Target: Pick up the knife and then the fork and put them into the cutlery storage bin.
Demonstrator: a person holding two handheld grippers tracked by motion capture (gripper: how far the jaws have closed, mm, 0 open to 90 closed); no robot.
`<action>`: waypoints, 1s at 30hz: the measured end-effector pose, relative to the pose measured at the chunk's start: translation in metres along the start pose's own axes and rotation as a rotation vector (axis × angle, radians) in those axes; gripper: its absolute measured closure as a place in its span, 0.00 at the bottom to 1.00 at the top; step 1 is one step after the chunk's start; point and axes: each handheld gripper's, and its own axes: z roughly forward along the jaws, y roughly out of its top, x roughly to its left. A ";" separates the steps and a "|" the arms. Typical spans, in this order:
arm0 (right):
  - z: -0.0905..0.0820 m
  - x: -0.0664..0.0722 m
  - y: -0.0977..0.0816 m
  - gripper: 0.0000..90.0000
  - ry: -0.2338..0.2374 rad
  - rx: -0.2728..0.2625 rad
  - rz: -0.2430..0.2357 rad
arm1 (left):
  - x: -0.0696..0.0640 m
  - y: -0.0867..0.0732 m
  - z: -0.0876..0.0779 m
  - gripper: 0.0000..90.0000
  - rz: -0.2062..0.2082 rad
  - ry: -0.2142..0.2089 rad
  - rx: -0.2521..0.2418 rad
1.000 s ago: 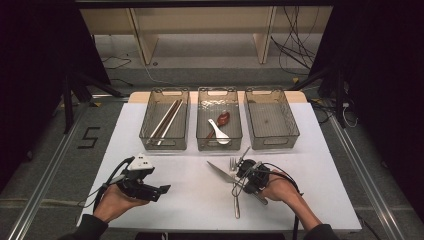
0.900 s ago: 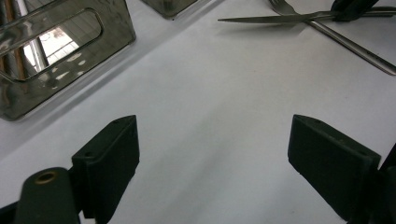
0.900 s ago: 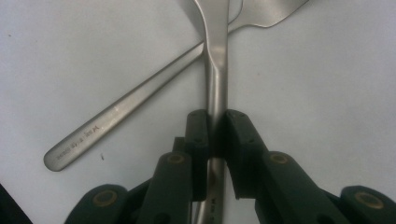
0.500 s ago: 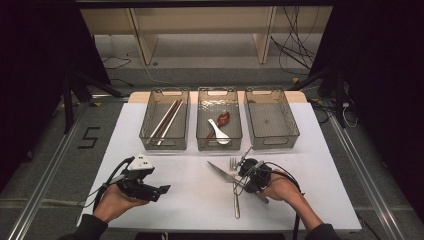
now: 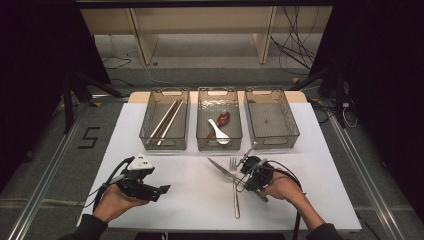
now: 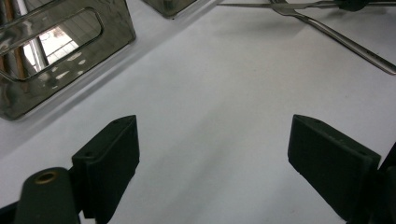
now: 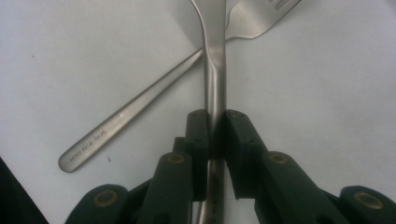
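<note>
Right gripper view has the right gripper clamped on the handle of a knife, which crosses over a fork lying on the white table. High view places that knife and fork near the front of the 3 clear bins, while the left gripper hovers with jaws wide apart, holding nothing.
</note>
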 end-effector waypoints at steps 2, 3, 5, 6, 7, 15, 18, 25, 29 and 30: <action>-0.003 0.000 0.000 0.90 0.000 -0.009 0.002 | 0.000 0.000 0.000 0.18 -0.001 0.000 0.001; -0.005 -0.001 0.000 0.90 0.002 -0.014 0.006 | 0.000 0.000 0.000 0.18 -0.002 0.001 0.001; -0.008 -0.001 -0.001 0.90 0.002 -0.025 0.004 | 0.000 0.000 0.000 0.18 -0.002 0.002 0.000; -0.010 -0.001 -0.001 0.90 0.007 -0.031 0.008 | 0.000 0.000 0.000 0.18 -0.002 0.002 0.001; -0.011 -0.001 -0.001 0.90 0.009 -0.037 0.007 | 0.001 0.000 -0.001 0.18 -0.002 0.001 0.002; -0.038 -0.010 -0.003 0.90 -0.002 -0.140 0.042 | 0.002 0.000 -0.001 0.18 -0.007 0.003 -0.002; -0.041 -0.015 -0.005 0.90 0.001 -0.159 0.064 | 0.002 0.001 -0.001 0.18 -0.006 0.004 -0.002; -0.050 -0.030 -0.006 0.90 0.013 -0.198 0.110 | 0.002 0.001 -0.001 0.18 -0.008 0.002 -0.001; -0.057 -0.037 -0.004 0.90 0.008 -0.222 0.125 | 0.002 0.001 -0.001 0.18 -0.009 0.001 0.000; -0.059 -0.040 -0.003 0.90 0.012 -0.229 0.134 | 0.002 0.001 -0.001 0.18 -0.009 0.000 0.000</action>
